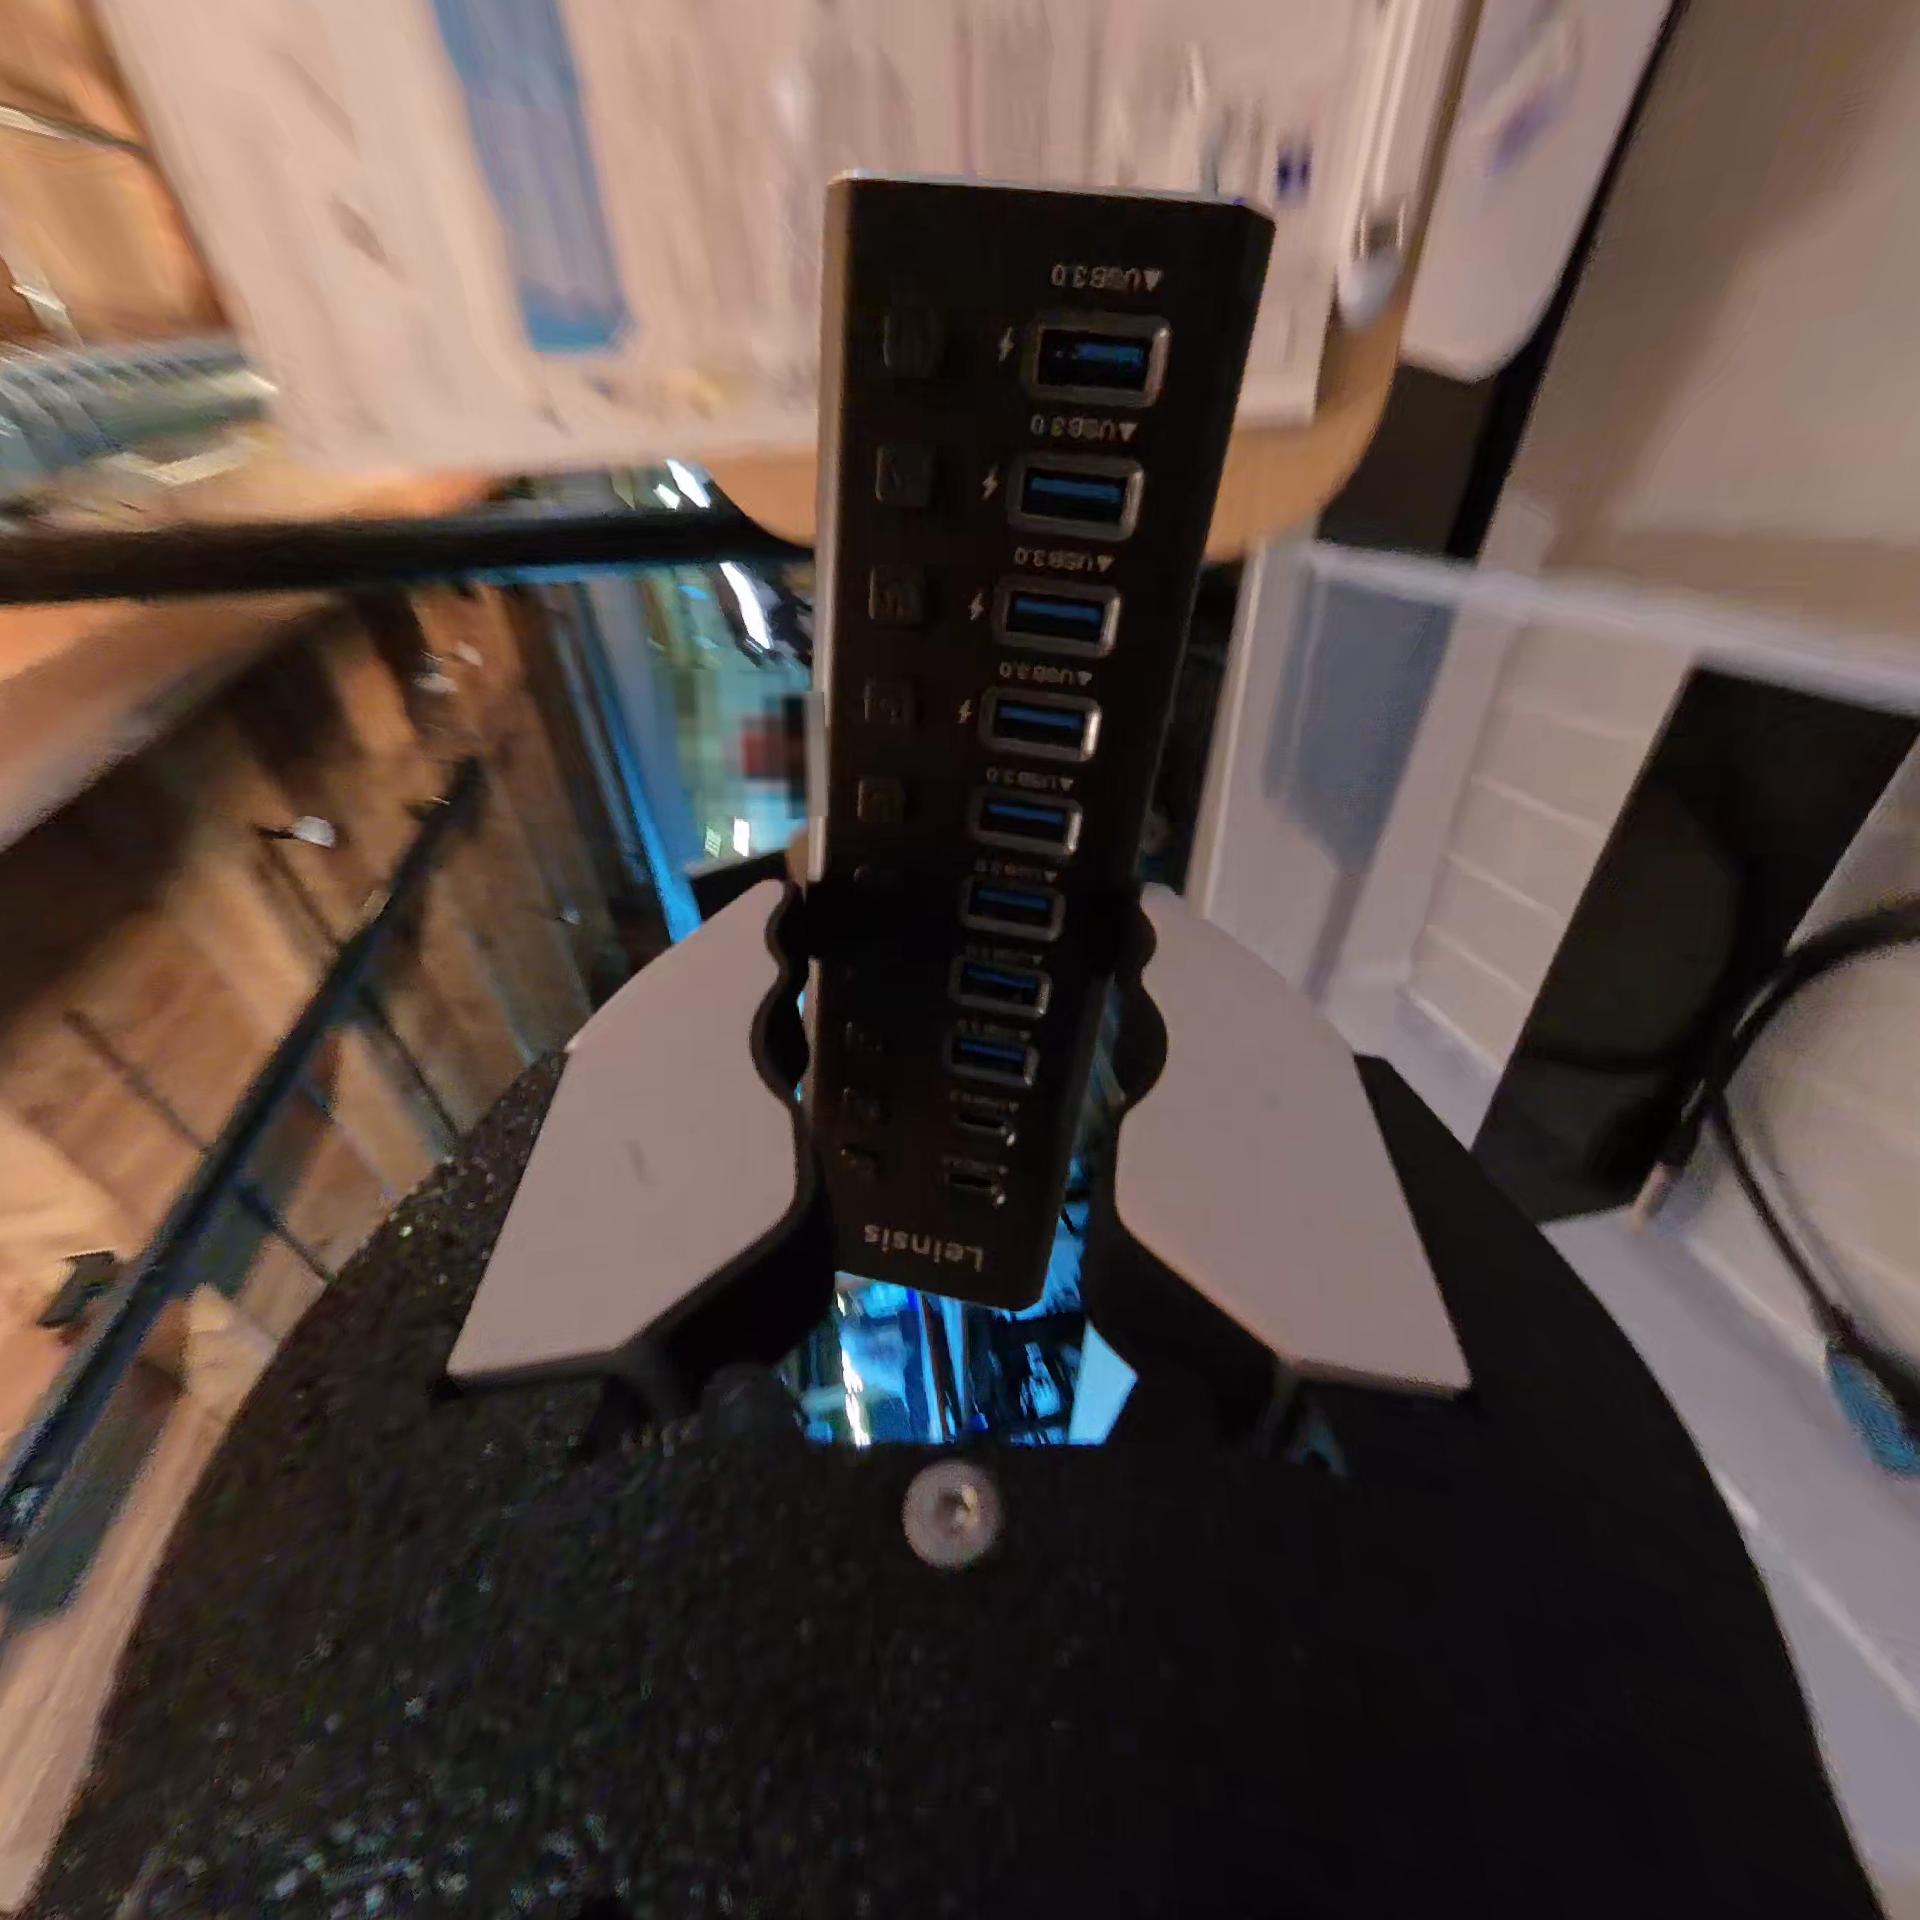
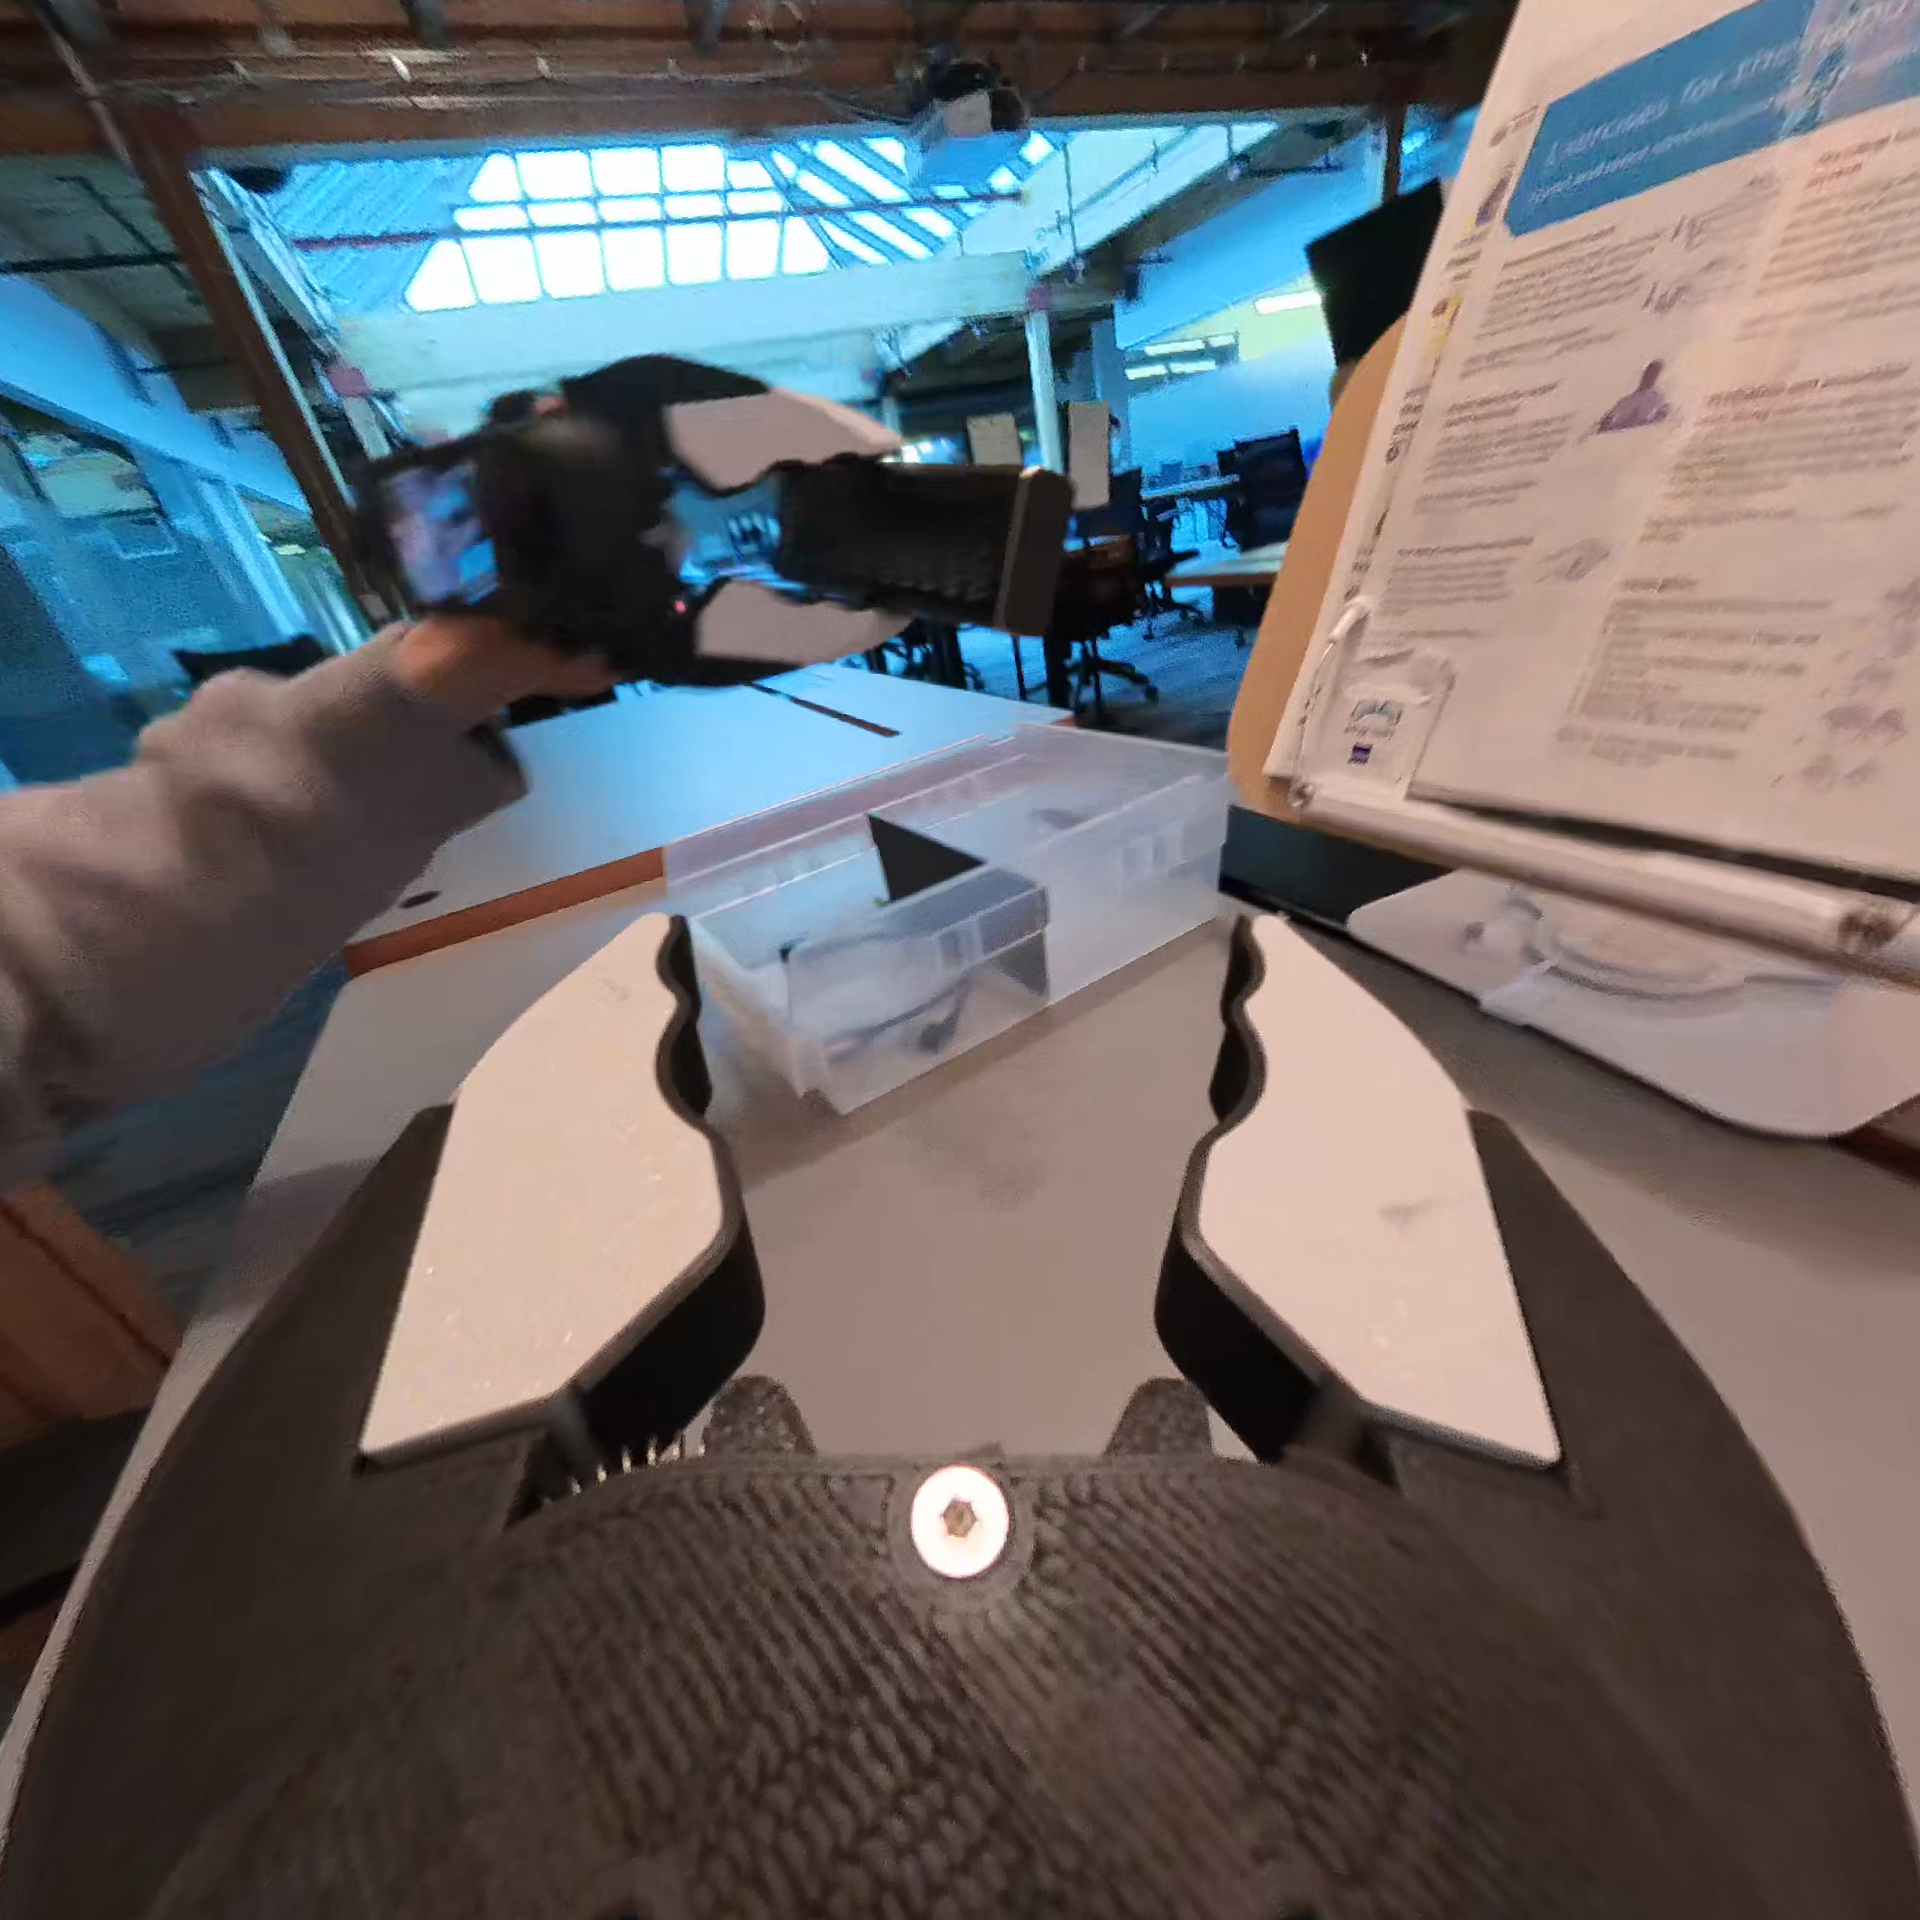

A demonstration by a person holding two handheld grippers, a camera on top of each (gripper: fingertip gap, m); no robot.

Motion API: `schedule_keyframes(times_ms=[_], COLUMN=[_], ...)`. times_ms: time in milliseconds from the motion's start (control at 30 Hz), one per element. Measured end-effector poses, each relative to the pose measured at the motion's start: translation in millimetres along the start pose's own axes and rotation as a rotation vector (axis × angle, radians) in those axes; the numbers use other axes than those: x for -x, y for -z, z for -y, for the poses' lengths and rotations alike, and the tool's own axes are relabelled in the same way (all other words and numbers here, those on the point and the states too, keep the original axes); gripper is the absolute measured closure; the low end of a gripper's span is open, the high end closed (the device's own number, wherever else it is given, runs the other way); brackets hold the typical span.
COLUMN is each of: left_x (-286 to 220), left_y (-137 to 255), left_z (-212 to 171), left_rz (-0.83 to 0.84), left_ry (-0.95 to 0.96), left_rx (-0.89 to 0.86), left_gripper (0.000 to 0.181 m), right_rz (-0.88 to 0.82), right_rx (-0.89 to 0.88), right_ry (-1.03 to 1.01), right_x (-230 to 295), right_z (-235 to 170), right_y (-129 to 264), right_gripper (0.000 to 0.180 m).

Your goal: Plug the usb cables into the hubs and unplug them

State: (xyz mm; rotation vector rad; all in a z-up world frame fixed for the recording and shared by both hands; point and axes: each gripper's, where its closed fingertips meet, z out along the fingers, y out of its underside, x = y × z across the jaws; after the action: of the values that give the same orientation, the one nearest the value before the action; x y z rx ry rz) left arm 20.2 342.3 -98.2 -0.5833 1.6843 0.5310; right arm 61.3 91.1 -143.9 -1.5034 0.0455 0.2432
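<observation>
My left gripper [image 1: 961, 914] is shut on a long black USB hub [image 1: 1039, 520] with a column of blue ports, all empty; it grips the hub near its lower end and holds it up in the air. From the right wrist view the same left gripper [image 2: 883, 540] and hub [image 2: 914, 545] show raised above the table, held by a hand in a grey sleeve [image 2: 208, 810]. My right gripper [image 2: 956, 997] is open and empty, low over the grey table [image 2: 987, 1226]. A black USB cable with a blue plug [image 1: 1870, 1392] lies at the right in the left wrist view.
A clear plastic compartment box [image 2: 1101, 831] with small dark parts stands just ahead of my right gripper. A printed poster on a stand [image 2: 1662, 468] leans at the right, over a white flat package [image 2: 1621, 1018]. The table edge [image 2: 499, 904] runs at the left.
</observation>
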Motion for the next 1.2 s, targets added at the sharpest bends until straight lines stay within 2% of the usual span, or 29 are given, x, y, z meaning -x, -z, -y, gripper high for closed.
schedule_keyframes(times_ms=[33,100,200,233,300,367,400,500,633,700,733,800,900,1000,1067,1100,1200], left_x=[4.8,6.8,-0.2,-2.7,-6.6,-16.3,-20.9,-31.4,-36.5,-33.0,-36.0,-51.5,-85.5,-89.4,-74.3,-65.6,-42.0], left_y=[15.9,44.8,75.1,81.3,92.7,96.6,95.5,88.0,82.3,83.5,83.7,88.2,102.5,114.2,111.1,108.5,107.0], left_z=[18.8,55.3,101.5,112.5,130.9,142.7,143.8,141.8,144.2,139.5,134.6,131.3,152.7,181.6,175.8,168.4,150.8], left_rz=[0.062,0.142,0.219,0.25,0.312,0.299,0.293,0.276,0.22,0.212,0.176,0.04,-0.325,-0.805,-0.993,-1.013,-0.964], left_ry=[0.013,0.051,0.084,0.068,0.048,0.046,0.047,0.071,0.25,0.45,0.609,1.065,1.847,2.467,2.732,2.815,2.844], left_rx=[-0.049,-0.134,-0.24,-0.257,-0.299,-0.323,-0.312,-0.301,-0.333,-0.331,-0.322,-0.373,-0.55,-0.844,-1.06,-1.152,-1.293], left_gripper=[0.123,0.123,0.122,0.123,0.123,0.123,0.124,0.123,0.118,0.096,0.092,0.087,0.088,0.086,0.086,0.085,0.094], right_rz=[-0.009,-0.014,0.105,0.124,0.179,0.289,0.301,0.254,0.234,0.22,0.211,0.172,0.147,0.184,0.221,0.234,0.266], right_rx=[0.007,-0.004,-0.049,-0.02,0.05,0.05,0.056,0.096,0.062,0.033,0.038,0.039,0.023,0.0,-0.003,0.003,0.054], right_ry=[0.016,0.061,0.062,0.061,0.043,0.091,0.134,0.163,0.151,0.157,0.181,0.243,0.319,0.374,0.389,0.395,0.493], right_x=[-3.9,-9.1,6.2,7.8,13.7,28.6,30.6,25.2,21.3,19.1,17.6,13.3,12.9,24.8,35.8,40.6,53.5], right_z=[14.4,40.1,61.9,57.4,42.0,33.5,28.6,18.3,28.3,36.9,38.3,42.8,52.2,56.0,52.9,50.1,35.3], right_y=[-10.2,-27.5,-44.1,-48.0,-51.5,-49.5,-49.0,-52.8,-51.8,-47.7,-45.3,-40.8,-34.3,-32.5,-35.2,-37.4,-43.5], right_gripper=[0.076,0.079,0.098,0.1,0.123,0.146,0.148,0.148,0.148,0.147,0.147,0.147,0.148,0.147,0.147,0.147,0.147])
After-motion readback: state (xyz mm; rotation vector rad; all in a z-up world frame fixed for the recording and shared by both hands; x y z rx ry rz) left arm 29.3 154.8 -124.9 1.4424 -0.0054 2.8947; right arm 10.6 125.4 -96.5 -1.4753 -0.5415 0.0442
